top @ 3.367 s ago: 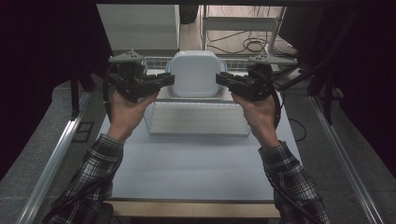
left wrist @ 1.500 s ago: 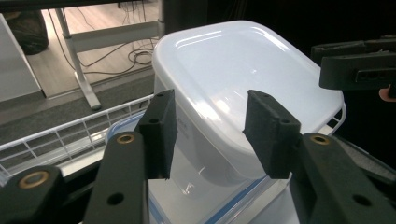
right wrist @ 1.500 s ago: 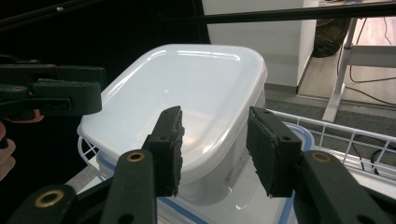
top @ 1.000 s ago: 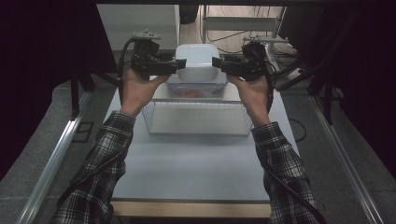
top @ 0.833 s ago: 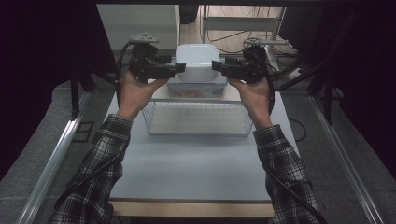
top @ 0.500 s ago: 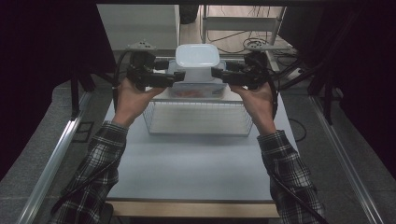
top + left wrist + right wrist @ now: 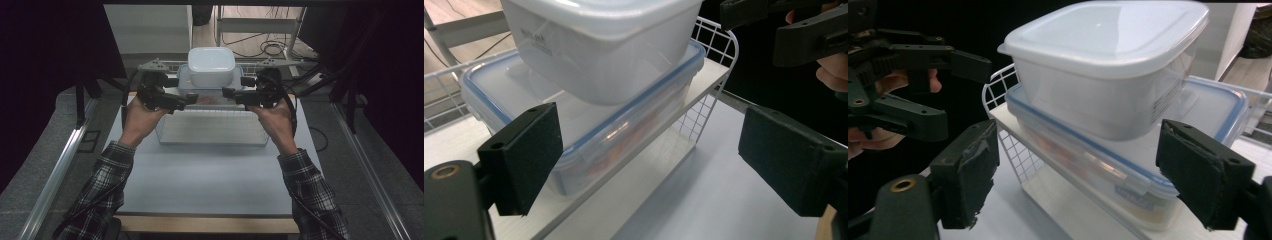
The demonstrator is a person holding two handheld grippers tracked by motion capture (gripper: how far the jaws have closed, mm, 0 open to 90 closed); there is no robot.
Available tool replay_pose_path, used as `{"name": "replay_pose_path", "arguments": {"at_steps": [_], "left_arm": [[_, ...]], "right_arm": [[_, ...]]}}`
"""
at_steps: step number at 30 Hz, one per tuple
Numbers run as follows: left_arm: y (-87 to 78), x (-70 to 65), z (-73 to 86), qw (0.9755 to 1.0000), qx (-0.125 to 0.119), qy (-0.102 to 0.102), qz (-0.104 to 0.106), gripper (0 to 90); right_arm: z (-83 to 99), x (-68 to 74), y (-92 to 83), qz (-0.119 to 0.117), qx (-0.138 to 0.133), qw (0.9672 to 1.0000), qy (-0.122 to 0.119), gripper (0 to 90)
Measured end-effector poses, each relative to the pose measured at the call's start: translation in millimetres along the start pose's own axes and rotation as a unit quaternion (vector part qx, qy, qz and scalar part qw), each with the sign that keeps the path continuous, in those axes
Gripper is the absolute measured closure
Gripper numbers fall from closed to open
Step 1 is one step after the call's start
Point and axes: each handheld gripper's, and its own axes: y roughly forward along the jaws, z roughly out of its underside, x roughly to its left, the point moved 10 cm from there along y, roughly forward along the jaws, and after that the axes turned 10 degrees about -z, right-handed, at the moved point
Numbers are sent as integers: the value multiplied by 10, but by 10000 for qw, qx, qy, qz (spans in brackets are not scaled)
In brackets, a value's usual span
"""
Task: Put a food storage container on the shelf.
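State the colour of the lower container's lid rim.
Blue rim on the clear rectangular lower container's lid, best in the left gripper view.

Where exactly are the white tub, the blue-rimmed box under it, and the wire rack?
White tub (image 7: 1108, 30): right gripper view, middle of its lid.
Blue-rimmed box (image 7: 509, 92): left gripper view, bare part of its lid.
Wire rack (image 7: 210, 130): high view, front mesh wall.
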Motion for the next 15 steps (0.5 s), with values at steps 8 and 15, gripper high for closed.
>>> {"name": "replay_pose_path", "arguments": {"at_steps": [8, 15], "left_arm": [[29, -34, 160, 9999, 33, 147, -4, 57], [13, -52, 270, 9999, 15, 93, 33, 54]], "right_arm": [[113, 43, 7, -48, 83, 9999, -62, 112], [225, 77, 13, -69, 134, 9998, -105, 77]]}}
